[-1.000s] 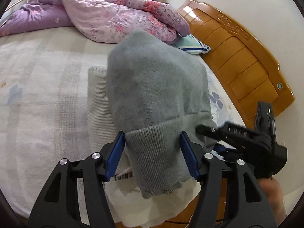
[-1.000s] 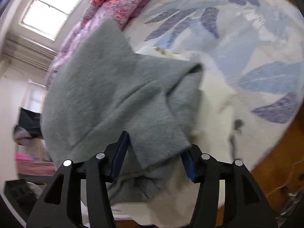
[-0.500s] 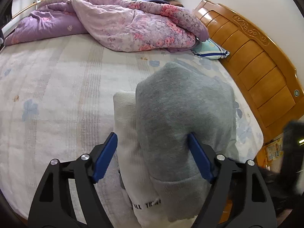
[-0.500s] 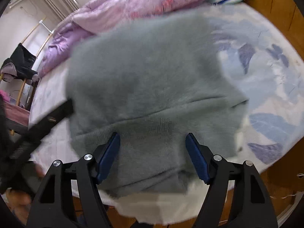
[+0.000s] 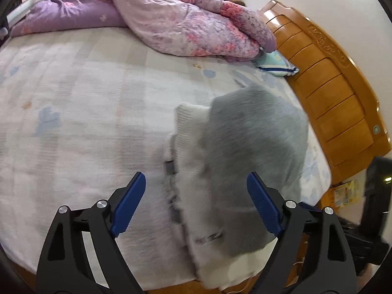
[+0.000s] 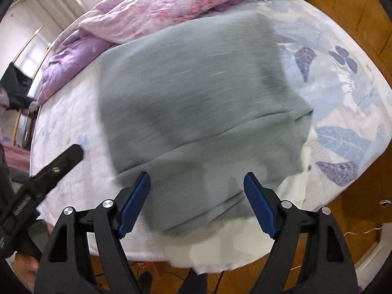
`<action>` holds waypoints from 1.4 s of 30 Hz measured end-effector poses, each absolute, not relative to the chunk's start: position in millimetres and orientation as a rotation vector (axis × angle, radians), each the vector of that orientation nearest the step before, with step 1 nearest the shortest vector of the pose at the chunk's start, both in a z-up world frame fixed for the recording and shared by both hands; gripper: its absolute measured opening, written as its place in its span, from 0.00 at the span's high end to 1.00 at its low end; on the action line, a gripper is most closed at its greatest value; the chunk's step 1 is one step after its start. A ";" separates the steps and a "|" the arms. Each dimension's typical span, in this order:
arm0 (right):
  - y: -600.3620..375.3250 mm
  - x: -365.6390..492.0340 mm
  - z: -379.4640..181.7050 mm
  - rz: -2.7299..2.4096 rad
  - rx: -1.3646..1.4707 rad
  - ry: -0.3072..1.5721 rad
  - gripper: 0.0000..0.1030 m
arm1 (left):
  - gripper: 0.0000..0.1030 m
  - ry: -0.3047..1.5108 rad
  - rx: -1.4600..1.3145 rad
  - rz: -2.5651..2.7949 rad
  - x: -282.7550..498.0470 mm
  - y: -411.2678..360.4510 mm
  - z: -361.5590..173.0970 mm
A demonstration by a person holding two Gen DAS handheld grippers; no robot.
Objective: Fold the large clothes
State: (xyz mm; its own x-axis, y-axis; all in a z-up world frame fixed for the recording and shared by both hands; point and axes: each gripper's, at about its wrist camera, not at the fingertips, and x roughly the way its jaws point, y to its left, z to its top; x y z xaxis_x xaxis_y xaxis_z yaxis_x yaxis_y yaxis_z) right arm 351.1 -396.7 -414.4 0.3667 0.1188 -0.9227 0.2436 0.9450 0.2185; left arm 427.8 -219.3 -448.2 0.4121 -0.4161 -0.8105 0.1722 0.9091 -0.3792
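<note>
Bed [image 5: 85, 112] is carrying the folded grey sweater [image 6: 196, 103] near its edge; I'm hovering left gripper [image 5: 193, 205] and right gripper [image 6: 196, 203] spread apart, empty. Risk: stack sliding off.

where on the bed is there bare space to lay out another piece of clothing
The widest bare stretch of bed sheet lies left of the gray sweater, below the pink quilt. A narrower strip runs between sweater and headboard. The near right corner is crowded: the sweater lies on a white garment.
</note>
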 end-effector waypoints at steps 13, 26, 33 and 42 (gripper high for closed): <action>-254.4 326.0 -387.1 -0.122 0.261 1.167 0.21 | 0.14 1.068 -0.180 -0.348 403.7 -97.2 -417.3; -120.4 271.2 -307.4 -0.319 0.203 1.048 0.18 | 0.13 1.004 -0.113 -0.461 355.1 29.0 -335.4; -75.1 255.7 -266.9 -0.348 0.111 1.034 0.18 | 0.11 0.985 -0.150 -0.468 336.6 69.7 -290.3; -37.3 229.6 -205.9 -0.316 0.063 0.978 0.18 | 0.10 0.923 -0.116 -0.430 297.5 104.1 -217.8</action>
